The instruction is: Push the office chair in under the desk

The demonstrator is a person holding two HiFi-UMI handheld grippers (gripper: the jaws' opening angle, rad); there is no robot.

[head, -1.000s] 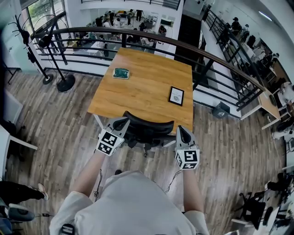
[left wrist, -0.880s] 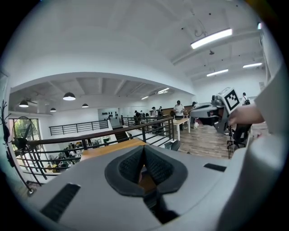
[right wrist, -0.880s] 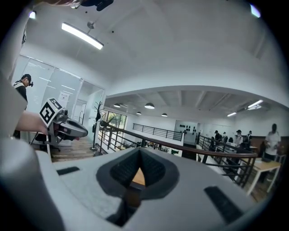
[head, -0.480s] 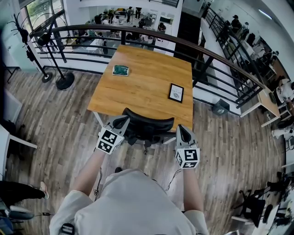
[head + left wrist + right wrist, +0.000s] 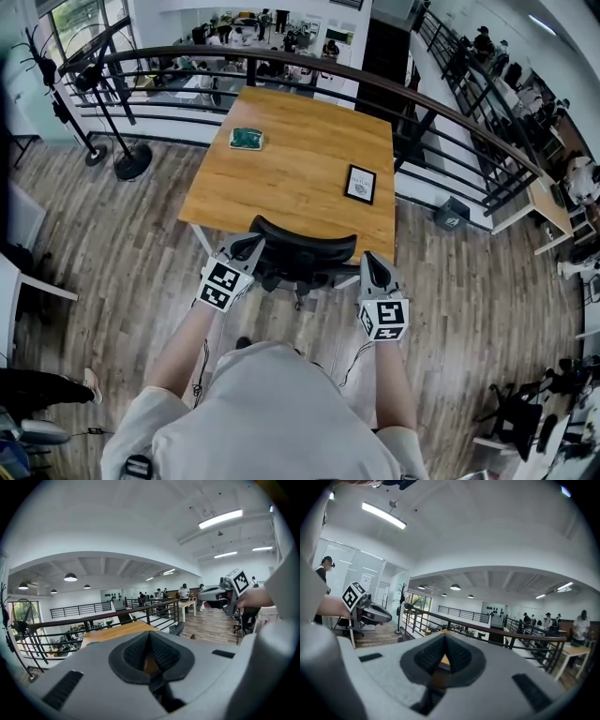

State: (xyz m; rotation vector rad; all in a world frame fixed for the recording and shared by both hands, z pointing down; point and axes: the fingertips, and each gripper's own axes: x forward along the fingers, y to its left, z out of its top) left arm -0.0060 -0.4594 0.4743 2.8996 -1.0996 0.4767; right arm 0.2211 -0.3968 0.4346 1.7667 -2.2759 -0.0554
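The black office chair [image 5: 302, 247] stands at the near edge of the wooden desk [image 5: 291, 169], its seat partly under the top. My left gripper [image 5: 247, 249] is shut and rests against the left end of the curved backrest. My right gripper [image 5: 369, 266] is shut too, at the backrest's right end. In the left gripper view the pads [image 5: 161, 656] meet with nothing between them, and the desk [image 5: 117, 631] lies ahead. The right gripper view shows the same closed pads [image 5: 457, 658]. The chair's base is mostly hidden below its back.
A green object [image 5: 247, 138] and a black framed card [image 5: 360, 184] lie on the desk. A dark curved railing [image 5: 412, 94] runs behind it. A stand with a round base [image 5: 131, 161] is at the left, a dark box [image 5: 452, 217] on the floor at the right.
The chair back has slid slightly further toward the desk, with both grippers following behind it. Both stay shut.
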